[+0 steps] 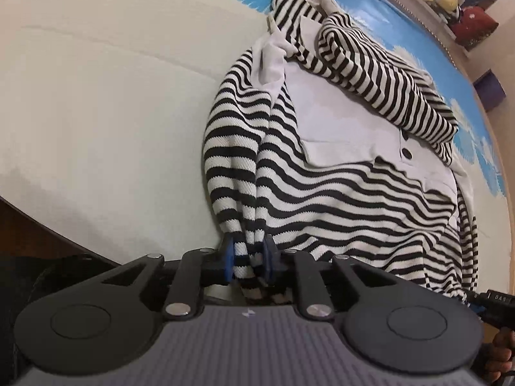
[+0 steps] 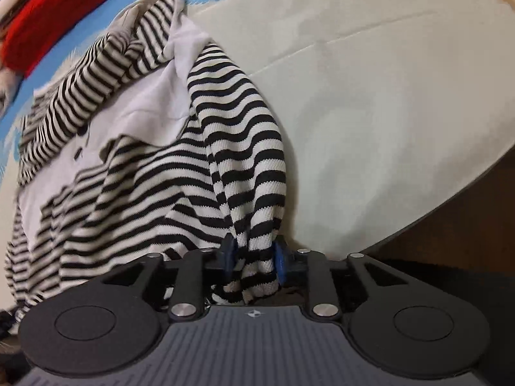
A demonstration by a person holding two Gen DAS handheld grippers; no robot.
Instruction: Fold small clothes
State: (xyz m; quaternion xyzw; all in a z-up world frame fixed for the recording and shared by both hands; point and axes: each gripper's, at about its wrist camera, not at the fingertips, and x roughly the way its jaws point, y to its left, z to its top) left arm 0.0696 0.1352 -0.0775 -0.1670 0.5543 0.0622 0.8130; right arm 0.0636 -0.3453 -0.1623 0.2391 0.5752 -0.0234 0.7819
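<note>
Now my left gripper (image 1: 248,262) and right gripper (image 2: 254,260) each clamp bunched fabric of the black-and-white striped knit top (image 1: 322,193) (image 2: 154,186) on the cream-and-blue bed sheet (image 1: 96,96) (image 2: 386,96)

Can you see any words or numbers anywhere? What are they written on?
"DAS": small pale letters on a black piece at the right edge of the left wrist view; it may be part of a longer word.
A tiny white emblem, no letters, on each gripper body.
The striped top shows no writing.
</note>
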